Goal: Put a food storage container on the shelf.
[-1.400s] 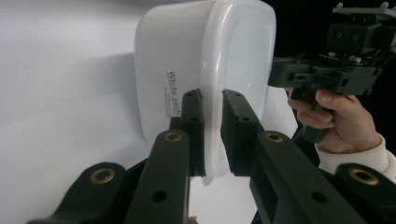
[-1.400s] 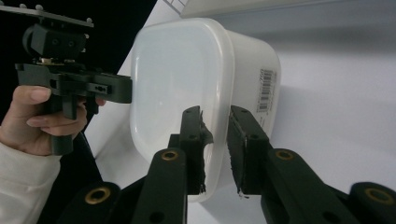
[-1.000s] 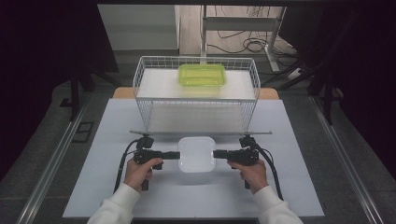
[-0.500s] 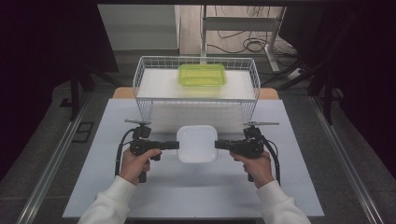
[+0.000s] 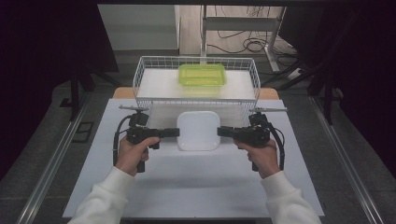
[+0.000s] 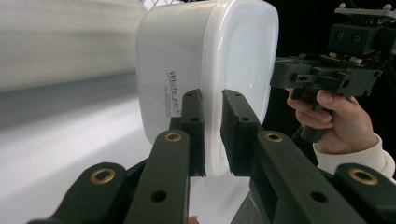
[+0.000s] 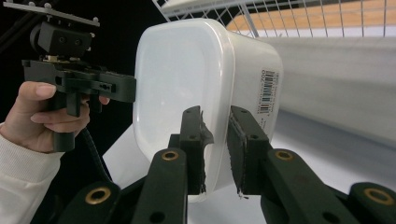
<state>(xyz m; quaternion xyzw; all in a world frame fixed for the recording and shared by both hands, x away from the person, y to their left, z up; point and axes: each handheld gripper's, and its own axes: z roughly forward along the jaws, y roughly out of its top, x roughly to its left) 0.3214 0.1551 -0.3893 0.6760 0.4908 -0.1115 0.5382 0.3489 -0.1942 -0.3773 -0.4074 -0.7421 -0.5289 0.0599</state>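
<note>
A white lidded plastic container (image 5: pixel 198 130) hangs above the white tabletop, carried between both grippers. My left gripper (image 5: pixel 174 132) is shut on its left rim, and in the left gripper view the jaws clamp the rim of the container (image 6: pixel 205 70). My right gripper (image 5: pixel 221 131) is shut on its right rim, and in the right gripper view the same container (image 7: pixel 187 79) sits between the jaws, with a barcode label on its side. The container is just in front of the white wire basket (image 5: pixel 140 79).
A green lidded container (image 5: pixel 201 74) lies inside the wire basket at its far side. The basket stands at the back of the white table (image 5: pixel 196 186). Dark floor and metal rails flank the table on both sides.
Both grippers have lifted the white container and carried it forward, toward the wire basket. The hands have moved up the table with it.
</note>
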